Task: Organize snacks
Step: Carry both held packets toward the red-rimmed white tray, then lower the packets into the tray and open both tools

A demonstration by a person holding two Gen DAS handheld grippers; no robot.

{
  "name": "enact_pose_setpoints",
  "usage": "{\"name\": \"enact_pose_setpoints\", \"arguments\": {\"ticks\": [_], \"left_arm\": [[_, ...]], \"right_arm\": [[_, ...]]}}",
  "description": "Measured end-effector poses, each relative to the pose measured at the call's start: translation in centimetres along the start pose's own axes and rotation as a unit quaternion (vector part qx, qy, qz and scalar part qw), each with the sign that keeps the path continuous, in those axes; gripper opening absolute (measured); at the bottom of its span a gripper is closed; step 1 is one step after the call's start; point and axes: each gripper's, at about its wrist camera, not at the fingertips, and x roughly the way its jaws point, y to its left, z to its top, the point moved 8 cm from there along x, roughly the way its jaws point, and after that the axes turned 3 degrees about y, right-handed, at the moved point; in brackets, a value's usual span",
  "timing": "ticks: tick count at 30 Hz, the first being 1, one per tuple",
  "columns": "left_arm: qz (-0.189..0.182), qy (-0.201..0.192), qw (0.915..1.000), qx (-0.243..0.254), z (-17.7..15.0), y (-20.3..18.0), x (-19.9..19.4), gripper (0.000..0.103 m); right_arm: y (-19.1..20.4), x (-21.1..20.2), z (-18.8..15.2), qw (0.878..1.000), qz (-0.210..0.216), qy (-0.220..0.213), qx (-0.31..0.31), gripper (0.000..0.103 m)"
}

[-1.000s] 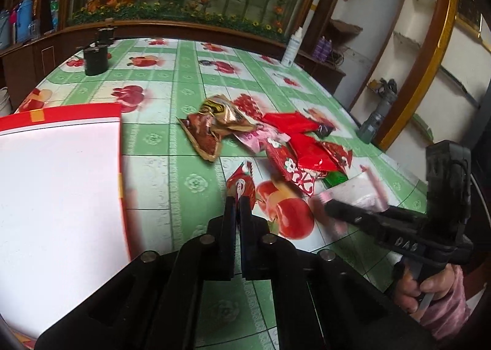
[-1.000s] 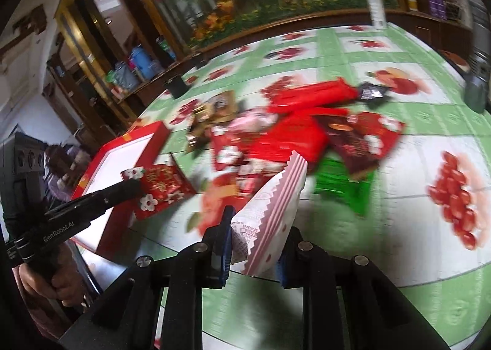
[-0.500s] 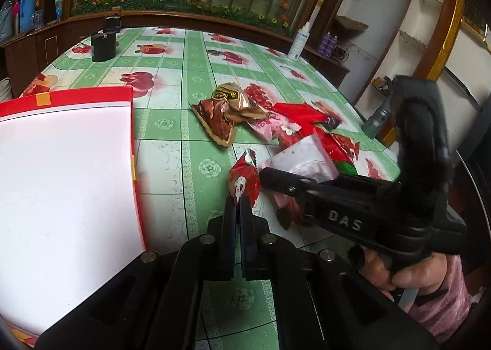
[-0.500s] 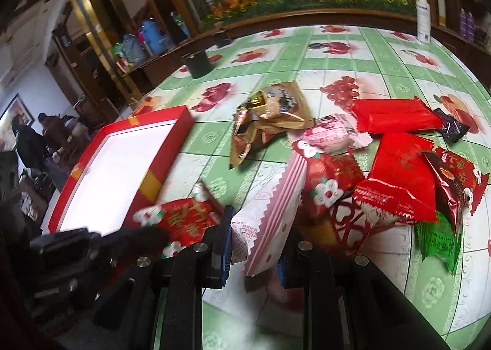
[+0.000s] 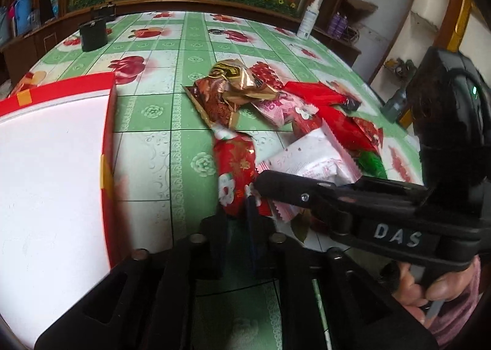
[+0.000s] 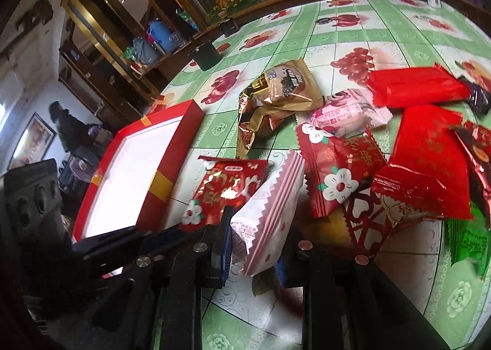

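Observation:
My left gripper (image 5: 236, 215) is shut on a red flowered snack packet (image 5: 234, 166), held just above the green tablecloth; the packet also shows in the right wrist view (image 6: 224, 190). My right gripper (image 6: 254, 245) is shut on a white and pink snack packet (image 6: 270, 212), right beside the red one; this packet also shows in the left wrist view (image 5: 313, 163). The right gripper's arm (image 5: 362, 205) crosses in front of the left one. A red box with a white inside (image 5: 46, 172) lies to the left, also in the right wrist view (image 6: 135, 172).
A heap of snack packets lies on the table: gold-brown ones (image 5: 233, 86), a pink one (image 6: 346, 113), several red ones (image 6: 426, 163) and a green one (image 6: 469, 239). A black cup (image 5: 93, 35) and a white bottle (image 5: 307, 20) stand at the far edge.
Both grippers have come together near the box, each with its packet. The right gripper has swung left across the left view. The left jaws now stand a little wider around the red packet.

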Motion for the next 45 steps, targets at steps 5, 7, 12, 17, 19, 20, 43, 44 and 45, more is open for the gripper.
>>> {"name": "enact_pose_setpoints", "arguments": {"ticks": [5,7,12,17,19,20,43,44,45], "left_arm": [[0.013,-0.022,0.9996,0.008,0.3,-0.2,-0.8,0.0],[0.016,-0.025,0.9995,0.006,0.3,0.0,-1.1,0.0],[0.014,-0.05,0.9986,-0.014,0.9,0.9,-3.2,0.0],[0.018,-0.081,0.996,-0.034,1.3,2.2,-6.1,0.0],[0.023,-0.092,0.9945,-0.044,1.3,3.1,-7.2,0.0],[0.029,-0.102,0.9931,-0.05,1.3,3.8,-8.1,0.0],[0.111,-0.112,0.9738,-0.164,-3.3,15.1,-11.7,0.0],[0.112,-0.109,0.9734,-0.167,-3.4,15.2,-11.5,0.0],[0.112,-0.107,0.9732,-0.17,-3.5,15.2,-11.6,0.0]], "right_arm": [[-0.3,-0.1,-0.1,1.0,0.014,-0.004,0.016,0.023],[-0.4,-0.3,0.0,1.0,0.011,-0.007,0.016,0.023],[0.2,-1.2,0.4,0.999,0.007,-0.035,0.006,0.023],[2.8,-1.6,0.8,0.998,0.005,-0.056,-0.025,0.023],[4.3,-1.5,1.0,0.998,0.013,-0.058,-0.035,0.023],[5.1,-1.4,1.1,0.997,0.014,-0.06,-0.043,0.023],[19.1,6.1,-2.3,0.985,0.071,0.026,-0.157,0.026],[19.0,6.4,-2.5,0.985,0.073,0.034,-0.155,0.026],[18.7,6.5,-2.6,0.985,0.074,0.046,-0.152,0.027]]}}
